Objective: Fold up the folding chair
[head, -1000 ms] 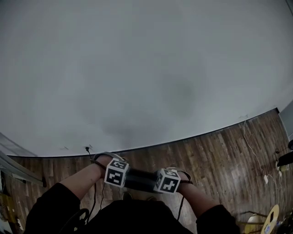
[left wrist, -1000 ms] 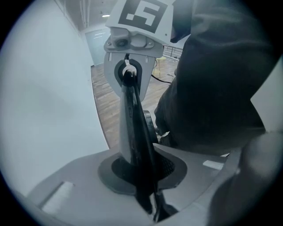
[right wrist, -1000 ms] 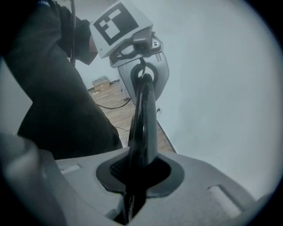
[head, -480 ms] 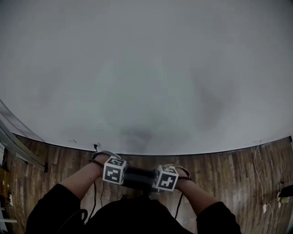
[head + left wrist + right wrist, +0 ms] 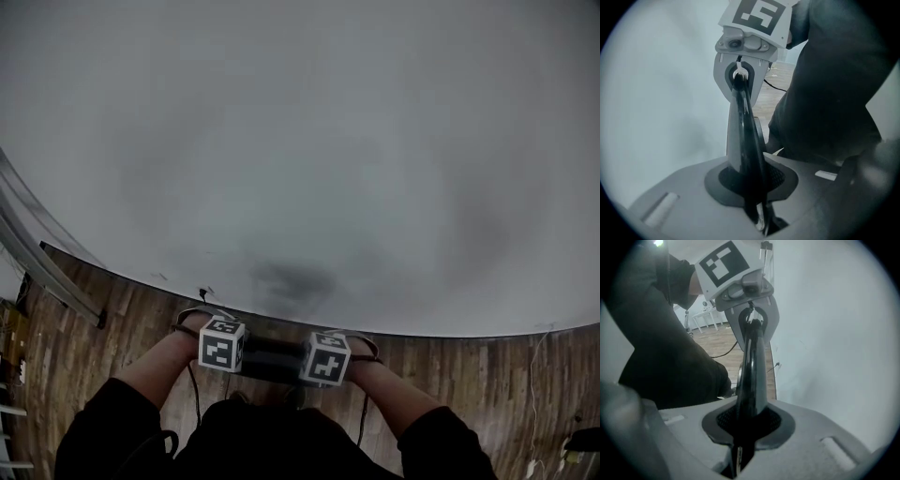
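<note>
In the head view my left gripper (image 5: 242, 354) and right gripper (image 5: 305, 361) sit close together in front of the person's dark torso. A short black piece (image 5: 272, 359) bridges them. In the left gripper view a thin glossy black bar (image 5: 752, 187) runs edge-on from my left gripper (image 5: 743, 117) up to the right gripper's face (image 5: 740, 77). The right gripper view mirrors this: the same bar (image 5: 743, 427) leads from my right gripper (image 5: 752, 362) to the left one (image 5: 751, 317). Both stand nearly closed, shut on this bar. The rest of the chair is hidden.
A plain white wall (image 5: 300, 141) fills most of the head view, very close ahead. Below it lies wooden floor (image 5: 469, 375) with a dark cable (image 5: 192, 384). A grey rail (image 5: 37, 253) slants at the left. White table legs (image 5: 705, 317) stand far off.
The head view has swung: the wall's foot line has tilted the other way and the grey rail has come in at the left. Both grippers drifted slightly left together, still joined by the bar.
</note>
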